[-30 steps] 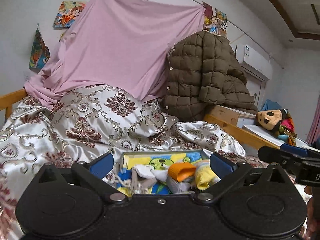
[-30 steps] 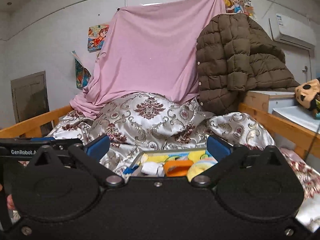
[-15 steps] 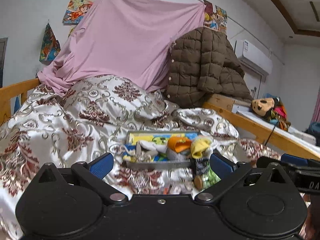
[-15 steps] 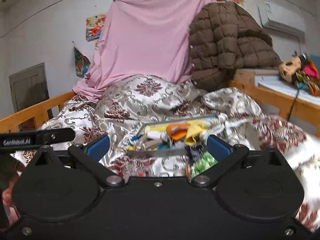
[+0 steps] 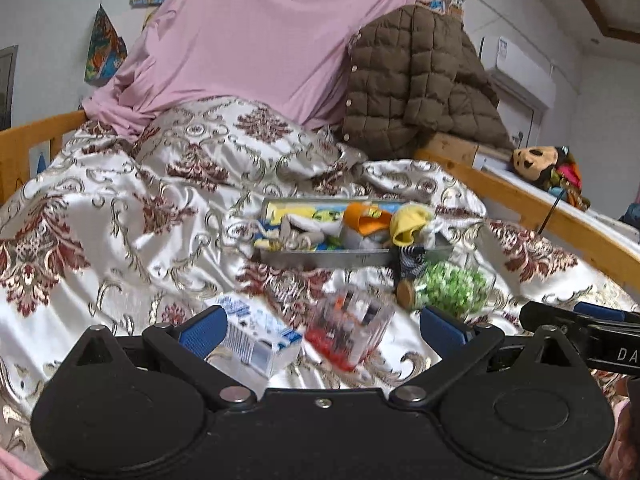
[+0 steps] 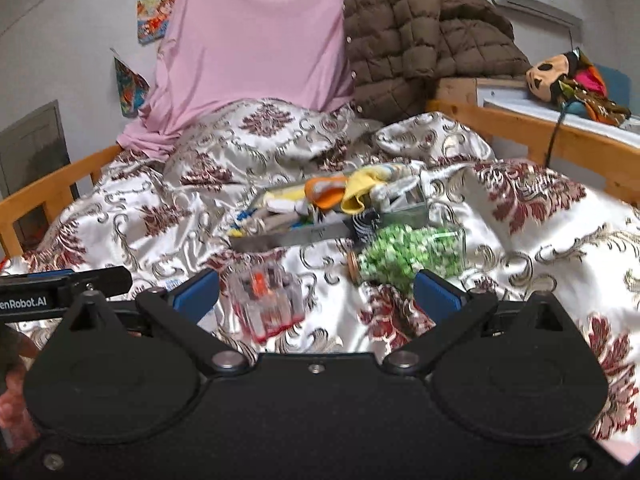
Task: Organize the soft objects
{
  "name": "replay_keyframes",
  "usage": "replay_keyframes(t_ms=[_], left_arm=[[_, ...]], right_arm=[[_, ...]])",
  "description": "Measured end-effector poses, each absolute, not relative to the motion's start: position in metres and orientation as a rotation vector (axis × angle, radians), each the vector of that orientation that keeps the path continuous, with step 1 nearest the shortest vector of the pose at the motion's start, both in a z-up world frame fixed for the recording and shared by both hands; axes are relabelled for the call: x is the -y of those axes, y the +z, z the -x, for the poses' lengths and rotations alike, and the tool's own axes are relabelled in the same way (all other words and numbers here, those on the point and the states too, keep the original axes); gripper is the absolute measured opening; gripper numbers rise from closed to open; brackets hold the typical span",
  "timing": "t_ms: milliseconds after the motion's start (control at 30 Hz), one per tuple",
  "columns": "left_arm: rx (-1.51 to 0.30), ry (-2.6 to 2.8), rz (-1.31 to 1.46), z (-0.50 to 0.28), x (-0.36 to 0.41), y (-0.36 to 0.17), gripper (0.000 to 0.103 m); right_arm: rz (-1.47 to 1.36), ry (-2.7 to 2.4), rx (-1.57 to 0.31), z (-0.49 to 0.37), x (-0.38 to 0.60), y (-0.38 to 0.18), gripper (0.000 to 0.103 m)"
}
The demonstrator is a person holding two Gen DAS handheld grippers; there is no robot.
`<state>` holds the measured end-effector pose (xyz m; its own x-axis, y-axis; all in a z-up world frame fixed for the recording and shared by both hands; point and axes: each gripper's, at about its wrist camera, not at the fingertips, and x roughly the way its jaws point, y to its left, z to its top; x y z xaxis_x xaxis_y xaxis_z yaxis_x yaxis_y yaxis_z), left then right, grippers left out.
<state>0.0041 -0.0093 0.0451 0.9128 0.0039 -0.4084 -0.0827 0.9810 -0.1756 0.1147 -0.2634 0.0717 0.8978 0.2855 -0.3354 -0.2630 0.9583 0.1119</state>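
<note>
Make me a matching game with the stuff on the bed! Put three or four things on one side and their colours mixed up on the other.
Things:
1. puffy jacket
2. hanging sheet
3. beads in the jar
4. sock at the tray's right end

Colours:
A. yellow
B. brown
C. green
D. pink

Pairs: 1-B, 2-D, 3-C, 4-A
</note>
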Motion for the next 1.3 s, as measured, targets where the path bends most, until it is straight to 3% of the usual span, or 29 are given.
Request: replay_keyframes(t_ms=[533, 1300], left_arm=[[-0.554, 0.097, 0.192, -0.018, 0.009, 0.011, 0.102], [-0.608, 0.116, 0.218, -0.023, 0.006, 0.001, 0.102]], right_arm=[[0.0, 0.243, -0.456, -0.131, 0.246, 0.044, 0.102], [0.025, 0.219, -0.542, -0.153, 0.238, 0.028, 0.102]])
